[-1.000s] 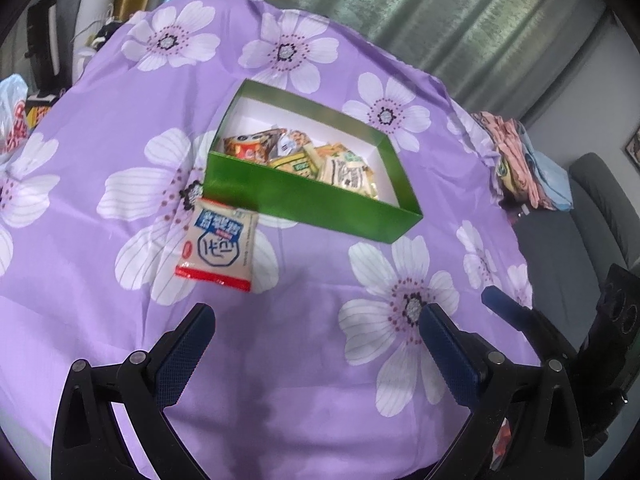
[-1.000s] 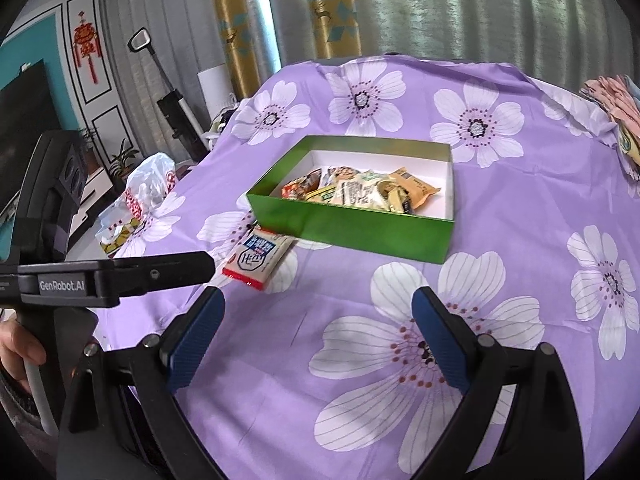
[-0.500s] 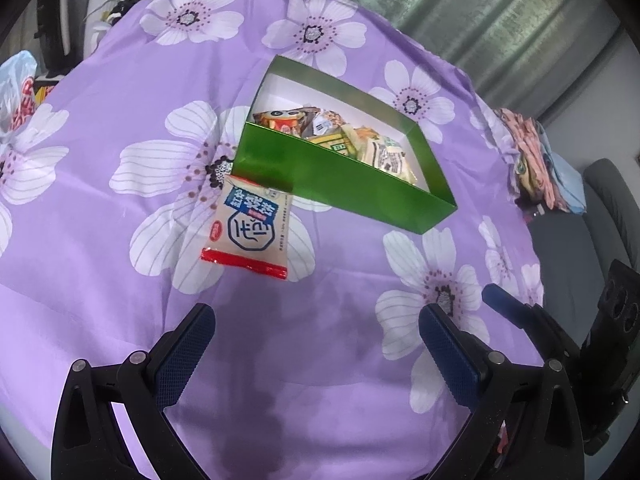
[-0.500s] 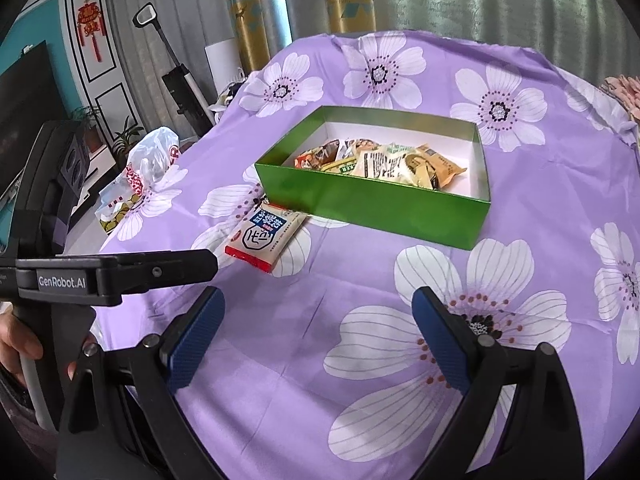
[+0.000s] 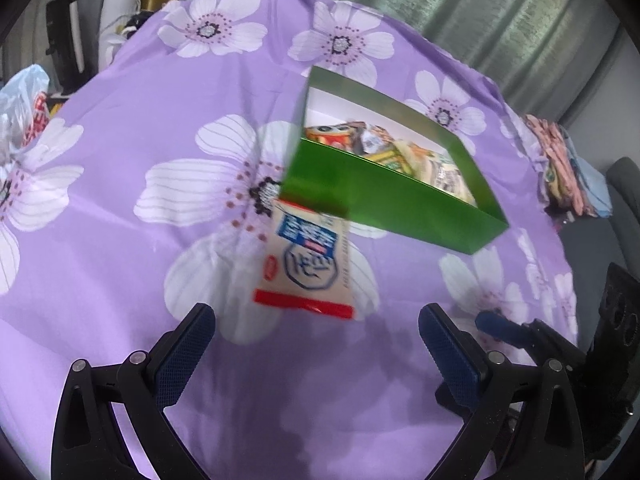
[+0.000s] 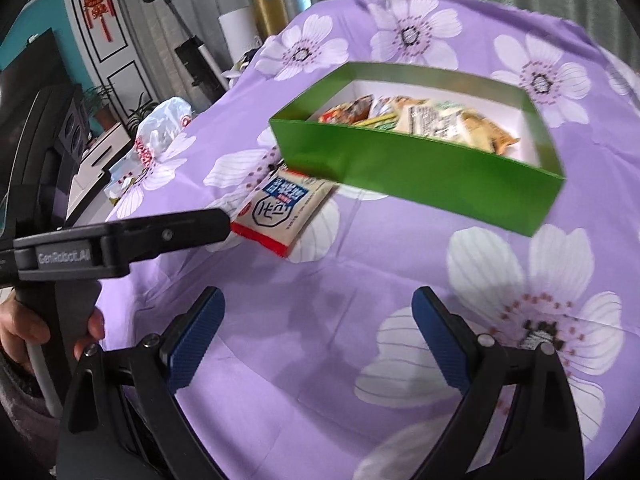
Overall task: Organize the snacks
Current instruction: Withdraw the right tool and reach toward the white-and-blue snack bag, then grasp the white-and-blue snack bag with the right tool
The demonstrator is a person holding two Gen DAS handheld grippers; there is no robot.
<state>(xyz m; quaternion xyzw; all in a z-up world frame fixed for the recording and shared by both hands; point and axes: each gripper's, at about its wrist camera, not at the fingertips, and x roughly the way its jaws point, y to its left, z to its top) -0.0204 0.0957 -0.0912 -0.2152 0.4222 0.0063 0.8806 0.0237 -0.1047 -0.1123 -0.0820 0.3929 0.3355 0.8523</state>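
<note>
The purple flowered cloth (image 5: pixel 120 184) on the counter lies bare between both tools and the green box (image 5: pixel 384 204). A loose snack packet (image 5: pixel 308 264) lies flat, its far end touching the box's near wall, at 12 o'clock from the left hand-held gripper (image 5: pixel 316 344), whose fingers stand apart, empty. The right hand-held gripper (image 6: pixel 318 332), also spread wide and empty, has the packet (image 6: pixel 280 212) at 11 o'clock, with more snacks (image 6: pixel 420 120) in the box (image 6: pixel 420 172).
</note>
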